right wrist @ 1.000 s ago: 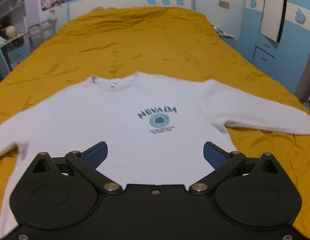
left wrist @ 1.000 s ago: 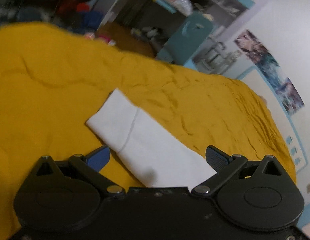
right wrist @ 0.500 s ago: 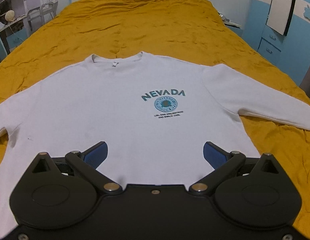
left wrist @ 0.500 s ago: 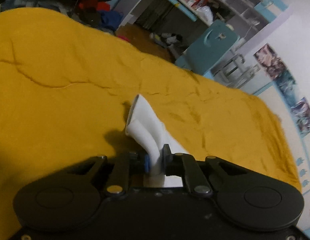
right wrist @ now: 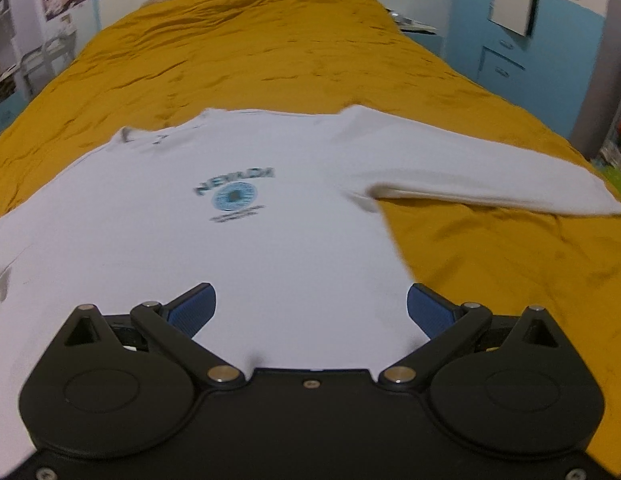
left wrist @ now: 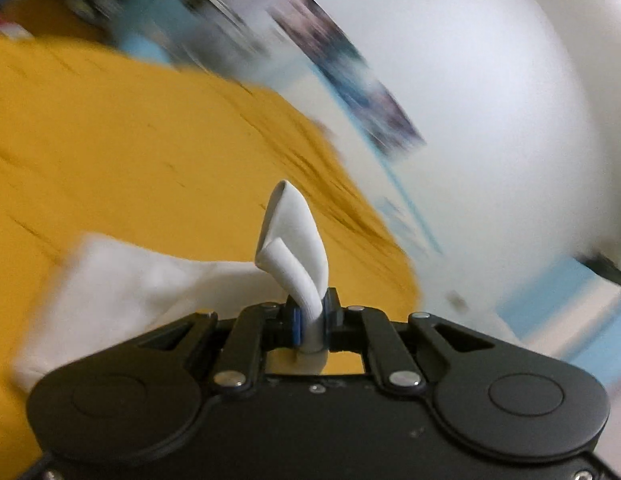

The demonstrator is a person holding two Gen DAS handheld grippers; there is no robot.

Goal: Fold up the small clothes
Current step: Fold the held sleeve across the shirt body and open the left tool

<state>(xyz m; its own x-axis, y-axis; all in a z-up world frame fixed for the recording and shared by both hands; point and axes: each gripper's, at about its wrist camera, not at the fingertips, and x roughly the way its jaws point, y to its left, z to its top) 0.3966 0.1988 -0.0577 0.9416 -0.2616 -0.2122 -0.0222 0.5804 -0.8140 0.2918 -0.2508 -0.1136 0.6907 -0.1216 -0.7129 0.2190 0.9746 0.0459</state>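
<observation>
The left gripper (left wrist: 310, 322) has its fingers pressed together on the cuff (left wrist: 292, 240) of the white shirt's sleeve. The soft knit stands up from the pinch as a curled, open-ended tube, thick and smooth, with its rim rolled over on one side. To the left of it, the rest of the sleeve (left wrist: 110, 288) trails down as a blurred white band onto the mustard-yellow bedspread (left wrist: 130, 152), whose cloth shows shallow dark creases. The left view is streaked with motion blur, so the wall and posters behind are only smears.

In the right view the shirt (right wrist: 230, 240) lies flat, front up, on the bed (right wrist: 270, 48). It is a long-sleeved white sweatshirt with a round ribbed neckline and a small teal chest print: arched lettering over a disc, too blurred to read. Its other sleeve (right wrist: 490, 184) stretches out straight to the right, cuff near the bed's edge. The right gripper (right wrist: 310, 312) hovers over the lower hem with its ridged blue fingers (right wrist: 192, 308) spread wide apart, holding nothing. The bedspread is rumpled and matte.
</observation>
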